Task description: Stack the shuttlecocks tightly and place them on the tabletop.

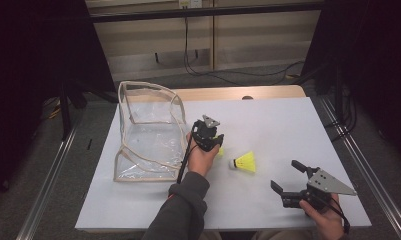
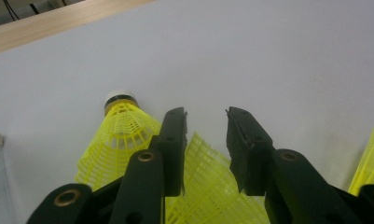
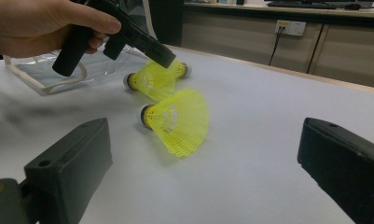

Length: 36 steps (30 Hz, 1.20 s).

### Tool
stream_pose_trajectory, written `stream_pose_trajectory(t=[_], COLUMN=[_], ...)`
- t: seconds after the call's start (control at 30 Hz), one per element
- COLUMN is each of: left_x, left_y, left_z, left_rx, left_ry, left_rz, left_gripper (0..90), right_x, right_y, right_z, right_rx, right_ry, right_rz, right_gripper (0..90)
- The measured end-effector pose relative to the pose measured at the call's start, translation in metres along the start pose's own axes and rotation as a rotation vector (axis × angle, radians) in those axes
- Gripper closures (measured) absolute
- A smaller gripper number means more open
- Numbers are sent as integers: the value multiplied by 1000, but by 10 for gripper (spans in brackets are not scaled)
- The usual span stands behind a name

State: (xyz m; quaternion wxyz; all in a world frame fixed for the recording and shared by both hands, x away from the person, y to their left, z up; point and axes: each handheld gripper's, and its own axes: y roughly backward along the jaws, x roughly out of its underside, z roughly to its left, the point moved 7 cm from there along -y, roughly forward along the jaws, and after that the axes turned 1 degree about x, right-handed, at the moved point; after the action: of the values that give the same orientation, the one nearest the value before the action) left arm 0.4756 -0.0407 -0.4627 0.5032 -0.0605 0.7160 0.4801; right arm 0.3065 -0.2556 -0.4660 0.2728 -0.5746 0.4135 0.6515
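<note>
Jaws of the left gripper (image 2: 205,119) stand part-open with a clear gap between them, straddling the skirt of a yellow plastic shuttlecock (image 2: 124,135). One jaw lies against or just beside the mesh; whether it presses, I cannot tell. No firm pinch visible. In the right gripper view two shuttlecocks lie crossed under those jaws (image 3: 156,70), close to the clear zip pouch (image 1: 148,135).

Risks from here:
- Mesh skirt is springy. A close on it may squash it or squirt the shuttlecock sideways across the desk (image 1: 288,125).
- Two skirts overlap, so the jaws may catch both, or drag the second along and drop it.
- Pouch walls sag and its mouth leans, so a carried shuttlecock could snag the rim.

Right gripper (image 1: 288,177) waits wide open and empty near the desk's front right, well apart from the third shuttlecock (image 1: 245,162), which lies on its side mid-desk and could roll if nudged.
</note>
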Motion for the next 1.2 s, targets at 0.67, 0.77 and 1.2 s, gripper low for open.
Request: stream_pose_trajectory(t=[0.67, 0.77, 1.2], left_x=[-3, -5, -6], left_y=[3, 3, 9], left_z=[-2, -3, -18], left_rx=[2, 9, 67], left_ry=[21, 32, 52], left_rz=[-16, -24, -6], left_gripper=[530, 516, 412], right_x=[0, 0, -1], right_y=[0, 0, 0], right_z=[0, 0, 0], right_rx=[1, 0, -1], right_ry=[1, 0, 2], right_rz=[-1, -1, -3], right_gripper=[25, 24, 24])
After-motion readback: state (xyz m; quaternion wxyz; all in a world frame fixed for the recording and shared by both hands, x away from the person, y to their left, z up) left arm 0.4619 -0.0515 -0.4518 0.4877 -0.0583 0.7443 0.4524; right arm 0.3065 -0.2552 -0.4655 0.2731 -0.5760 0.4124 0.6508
